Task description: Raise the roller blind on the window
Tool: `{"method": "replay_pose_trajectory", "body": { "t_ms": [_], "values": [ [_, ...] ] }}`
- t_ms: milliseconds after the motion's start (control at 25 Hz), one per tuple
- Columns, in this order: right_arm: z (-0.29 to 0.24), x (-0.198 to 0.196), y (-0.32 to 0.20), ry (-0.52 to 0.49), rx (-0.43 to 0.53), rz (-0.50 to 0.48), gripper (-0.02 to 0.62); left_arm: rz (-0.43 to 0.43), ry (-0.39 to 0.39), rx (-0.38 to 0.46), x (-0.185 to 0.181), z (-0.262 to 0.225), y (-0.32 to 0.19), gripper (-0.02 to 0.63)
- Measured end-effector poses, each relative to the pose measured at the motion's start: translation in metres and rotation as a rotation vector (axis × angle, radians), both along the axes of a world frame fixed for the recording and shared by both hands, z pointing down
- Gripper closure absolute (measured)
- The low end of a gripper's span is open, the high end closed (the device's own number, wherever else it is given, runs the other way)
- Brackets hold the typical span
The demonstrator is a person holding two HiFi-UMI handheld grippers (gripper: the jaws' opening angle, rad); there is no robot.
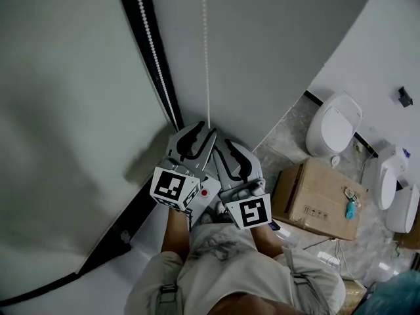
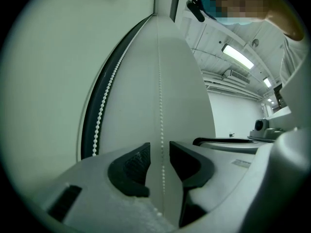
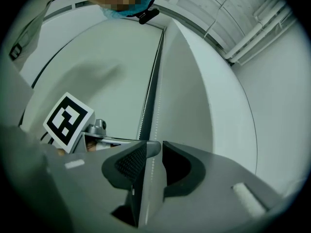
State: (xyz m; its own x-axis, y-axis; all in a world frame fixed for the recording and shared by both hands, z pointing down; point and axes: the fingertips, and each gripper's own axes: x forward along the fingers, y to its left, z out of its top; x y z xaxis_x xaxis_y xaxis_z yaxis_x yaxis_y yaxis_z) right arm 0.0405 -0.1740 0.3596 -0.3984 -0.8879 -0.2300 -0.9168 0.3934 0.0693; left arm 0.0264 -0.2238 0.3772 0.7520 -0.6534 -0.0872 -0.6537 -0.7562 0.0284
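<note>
A washroom is seen below, with a toilet (image 1: pixel 333 125) and a cardboard box (image 1: pixel 315 199). The roller blind (image 1: pixel 65 110) is hung at the left, lowered. Its bead chain (image 1: pixel 205 51) is straddled by the left gripper (image 2: pixel 159 154) and the right gripper (image 3: pixel 154 152), both jaw pairs parted, nothing pinched (placed, presumably, for a hand-over-hand pull). The box print cannot be read.

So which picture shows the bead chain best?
The left gripper view: the chain hangs close up between the open jaws, beads clear. The head view shows it thin and far; the right gripper view, only faintly.
</note>
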Motion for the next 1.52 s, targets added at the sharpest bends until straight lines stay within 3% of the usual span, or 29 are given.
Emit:
{"method": "replay_pose_trajectory", "body": {
  "t_ms": [120,200,280,520,960,1000,1080,1360,1520],
  "values": [
    [0.0,0.001,-0.001,-0.003,-0.003,-0.004,0.482,-0.002,0.006,-0.001,0.004,-0.001,-0.005,0.48],
    [0.001,0.001,-0.003,-0.004,-0.004,-0.008,0.483,-0.023,0.016,0.003,0.002,-0.003,-0.01,0.562],
    [0.001,0.0,-0.004,-0.007,-0.006,-0.015,0.482,-0.026,0.024,-0.006,-0.001,-0.001,-0.011,0.584],
    [-0.022,-0.006,0.003,-0.027,0.016,-0.103,0.482,-0.005,0.018,-0.058,-0.005,0.019,0.008,0.588],
    [-0.09,-0.049,-0.006,-0.008,0.064,-0.338,0.477,-0.028,0.029,-0.064,-0.029,0.024,0.032,0.588],
    [-0.091,-0.057,-0.007,0.001,0.06,-0.356,0.482,-0.027,0.029,-0.065,-0.031,0.026,0.035,0.588],
    [-0.088,-0.07,-0.004,0.027,0.043,-0.373,0.572,-0.026,0.034,-0.066,-0.035,0.027,0.042,0.588],
    [-0.061,-0.075,0.0,0.015,-0.029,-0.404,0.578,-0.036,-0.006,-0.128,-0.038,0.053,0.047,0.588],
    [-0.05,-0.073,0.003,-0.025,-0.039,-0.411,0.578,-0.031,0.01,-0.159,-0.04,0.066,0.05,0.588]
  ]
}}
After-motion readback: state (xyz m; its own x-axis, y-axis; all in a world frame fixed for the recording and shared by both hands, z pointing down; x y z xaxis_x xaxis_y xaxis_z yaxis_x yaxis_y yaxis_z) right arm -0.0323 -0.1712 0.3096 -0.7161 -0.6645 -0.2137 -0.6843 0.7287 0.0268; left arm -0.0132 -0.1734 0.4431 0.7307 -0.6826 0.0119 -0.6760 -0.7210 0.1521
